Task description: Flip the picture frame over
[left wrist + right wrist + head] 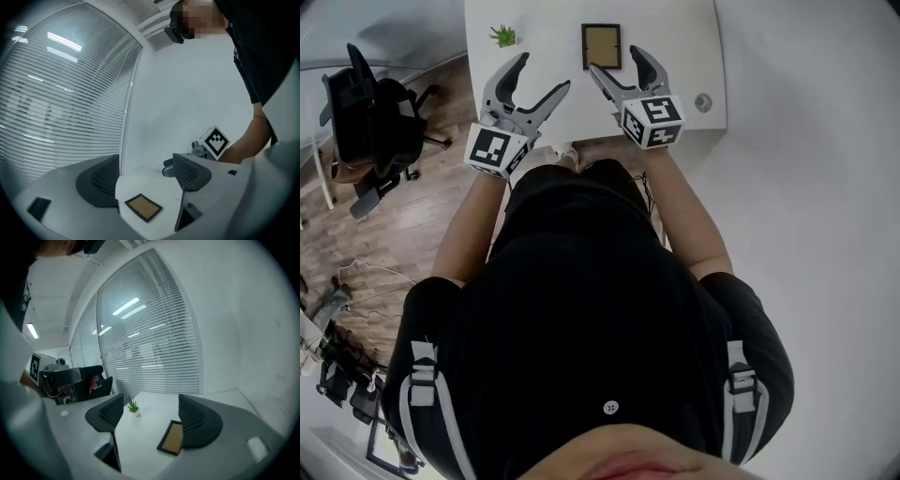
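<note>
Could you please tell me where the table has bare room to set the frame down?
Bare table lies right of the picture frame, up to the round disc, and between frame and potted plant. The near edge is crowded: left tongs and right tongs hover there.

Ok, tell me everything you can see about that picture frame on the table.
The picture frame is small and rectangular, with a thin dark border around a plain tan panel that looks like cardboard. I can't tell whether that is the backing or an empty front. It lies flat on the white table, with only the tabletop touching it. The left gripper and right gripper are both open on the near side of it, seemingly clear of it. From the right gripper view, one jaw hides its edge.
</note>
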Tool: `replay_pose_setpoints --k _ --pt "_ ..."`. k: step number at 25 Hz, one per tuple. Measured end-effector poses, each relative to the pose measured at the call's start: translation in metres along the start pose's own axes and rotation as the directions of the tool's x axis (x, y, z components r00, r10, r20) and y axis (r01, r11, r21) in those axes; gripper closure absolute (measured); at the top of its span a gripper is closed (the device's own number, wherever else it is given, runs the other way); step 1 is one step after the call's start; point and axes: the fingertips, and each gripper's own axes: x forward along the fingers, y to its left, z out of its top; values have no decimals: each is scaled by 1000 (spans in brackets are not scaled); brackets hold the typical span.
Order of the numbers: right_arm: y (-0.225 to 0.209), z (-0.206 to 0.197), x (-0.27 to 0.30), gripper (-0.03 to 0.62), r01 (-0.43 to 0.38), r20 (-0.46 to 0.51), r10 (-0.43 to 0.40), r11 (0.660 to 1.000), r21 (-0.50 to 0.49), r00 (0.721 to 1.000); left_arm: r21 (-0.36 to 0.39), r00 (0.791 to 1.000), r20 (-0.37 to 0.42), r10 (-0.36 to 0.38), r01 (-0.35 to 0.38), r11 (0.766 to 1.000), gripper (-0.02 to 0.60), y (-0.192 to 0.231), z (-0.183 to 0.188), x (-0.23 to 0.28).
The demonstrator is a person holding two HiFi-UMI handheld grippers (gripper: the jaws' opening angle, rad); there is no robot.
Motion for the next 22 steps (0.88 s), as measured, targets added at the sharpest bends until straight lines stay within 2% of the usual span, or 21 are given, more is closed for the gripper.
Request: replay_pose_setpoints --k 7,12,22 --pt "-36 -49 54 220 98 -134 -93 995 33 987 -16 999 -43 21 -22 1000 227 38 -34 16" --pt "-48 -87 85 220 128 -221 -114 991 49 969 -30 997 -62 51 -53 998 227 55 -54 27" --pt "-60 -151 126 235 209 -373 -175 977 50 911 -63 987 -119 107 -115 991 229 81 -97 42"
